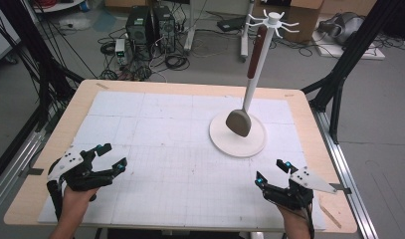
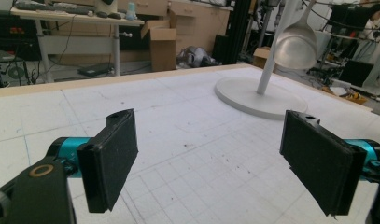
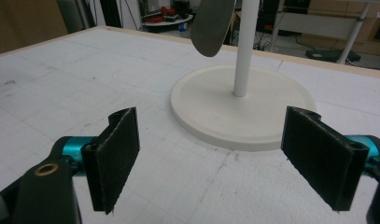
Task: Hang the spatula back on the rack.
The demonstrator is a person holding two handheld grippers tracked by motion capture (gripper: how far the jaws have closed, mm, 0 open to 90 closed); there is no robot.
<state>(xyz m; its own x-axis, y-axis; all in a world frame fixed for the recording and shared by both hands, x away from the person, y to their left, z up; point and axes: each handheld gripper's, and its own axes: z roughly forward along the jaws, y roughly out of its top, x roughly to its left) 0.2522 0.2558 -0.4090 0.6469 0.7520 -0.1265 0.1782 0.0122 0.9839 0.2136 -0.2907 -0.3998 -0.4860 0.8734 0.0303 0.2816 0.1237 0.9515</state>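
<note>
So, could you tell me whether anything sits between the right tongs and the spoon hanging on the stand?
Nothing visible does. The right tongs are open near the table's front edge, and bare white mat lies between them and the stand. The spoon hangs from the top of the stand with its bowl just above the round base, facing the person's side.

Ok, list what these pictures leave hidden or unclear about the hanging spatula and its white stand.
- Brown-handled grey spatula: its handle is cut off by the top edge in the right gripper view, leaving the blade.
- White round-based stand: its hooked top is cut off by the top edge in both gripper views.
- Hook holding the spatula: too small in the high view.
</note>
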